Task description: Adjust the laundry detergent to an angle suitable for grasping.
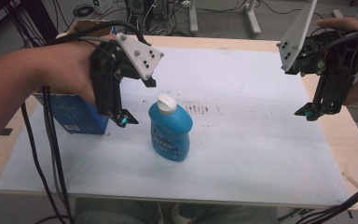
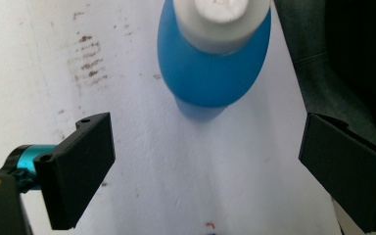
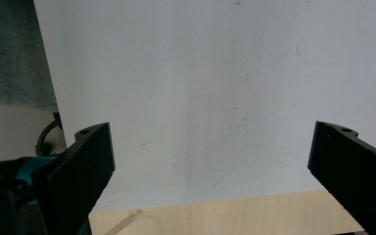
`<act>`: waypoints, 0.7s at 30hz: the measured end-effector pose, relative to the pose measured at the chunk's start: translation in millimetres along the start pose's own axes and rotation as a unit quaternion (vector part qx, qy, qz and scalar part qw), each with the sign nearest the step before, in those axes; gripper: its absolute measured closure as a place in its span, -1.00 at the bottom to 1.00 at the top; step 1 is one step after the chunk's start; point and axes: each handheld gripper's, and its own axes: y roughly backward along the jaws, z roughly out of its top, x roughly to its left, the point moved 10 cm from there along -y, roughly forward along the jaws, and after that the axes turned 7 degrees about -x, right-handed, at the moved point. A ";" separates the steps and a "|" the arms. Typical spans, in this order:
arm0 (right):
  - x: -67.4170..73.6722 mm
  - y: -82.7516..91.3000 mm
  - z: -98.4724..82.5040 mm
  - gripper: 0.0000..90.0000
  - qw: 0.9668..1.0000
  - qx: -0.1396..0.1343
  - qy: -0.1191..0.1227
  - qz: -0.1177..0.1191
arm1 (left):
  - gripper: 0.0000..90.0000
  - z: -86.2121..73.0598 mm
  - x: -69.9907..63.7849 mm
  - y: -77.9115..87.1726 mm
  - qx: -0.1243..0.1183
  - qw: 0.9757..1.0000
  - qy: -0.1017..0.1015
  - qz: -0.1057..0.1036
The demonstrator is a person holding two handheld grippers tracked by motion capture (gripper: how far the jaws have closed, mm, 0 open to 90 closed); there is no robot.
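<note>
Blue bottle point(image 1: 170, 133) w/ white cap stands upright mid white mat point(image 1: 242, 158), untouched. Left gripper point(image 2: 205, 169) hovers just beside it, jaws wide apart, nothing between. Right gripper point(image 3: 210, 171) also agape, over mat's edge, well apart.

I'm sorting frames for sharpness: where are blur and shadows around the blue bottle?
Left gripper view: the bottle is soft, its white cap washed out, a faint shadow falls on the sheet below it, while the left gripper looks crisper. High view: the bottle is fairly sharp, the light even, with little shadow.
</note>
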 end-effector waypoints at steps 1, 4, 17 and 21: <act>0.0 0.0 0.0 -0.94 1.000 0.000 0.000 0.000 | -0.86 0.0 0.0 0.0 0.000 1.000 0.000 0.000; -0.3 -0.1 1.5 -0.94 1.000 -0.001 0.002 0.001 | -0.87 -2.7 0.0 9.1 0.015 1.000 0.006 0.004; -0.6 0.9 3.0 -0.94 1.000 -0.001 0.002 0.000 | -0.96 -10.7 0.9 34.7 0.073 0.996 0.041 0.019; -0.9 1.0 3.1 -0.95 1.000 0.000 0.003 0.002 | -0.96 -9.9 0.6 41.6 0.090 0.994 0.055 0.019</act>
